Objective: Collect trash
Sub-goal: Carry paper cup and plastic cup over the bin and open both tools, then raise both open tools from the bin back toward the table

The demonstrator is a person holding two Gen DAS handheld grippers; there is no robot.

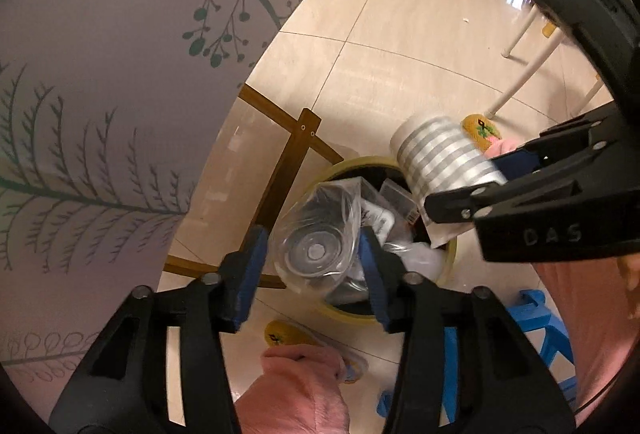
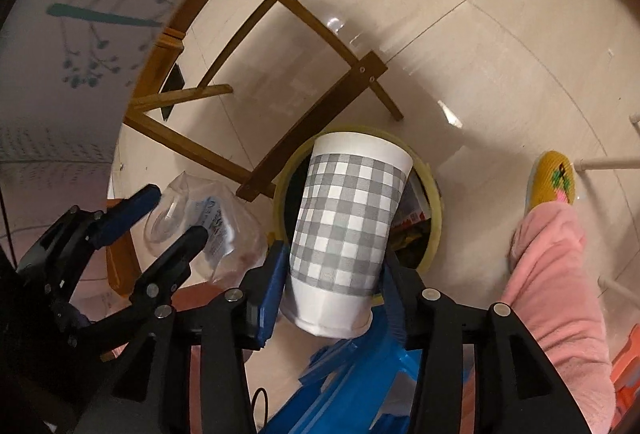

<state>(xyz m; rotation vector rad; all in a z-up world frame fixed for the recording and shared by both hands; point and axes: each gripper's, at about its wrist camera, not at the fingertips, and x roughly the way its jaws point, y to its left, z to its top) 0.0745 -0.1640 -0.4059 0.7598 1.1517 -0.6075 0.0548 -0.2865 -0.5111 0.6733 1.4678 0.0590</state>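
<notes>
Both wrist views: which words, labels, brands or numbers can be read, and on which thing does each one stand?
"DAS": raised letters on the black body of the right claw, seen in the left wrist view.
Blue print on the label of the clear plastic bottle: too blurred to read.
Red and white packet inside the trash bin: print too small to read.
Checked paper cup: no text shows.

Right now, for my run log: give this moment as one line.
left hand-held gripper: plastic bottle between fingers, over bin | right hand-held gripper: checked cup between fingers, over bin | both pointing down
</notes>
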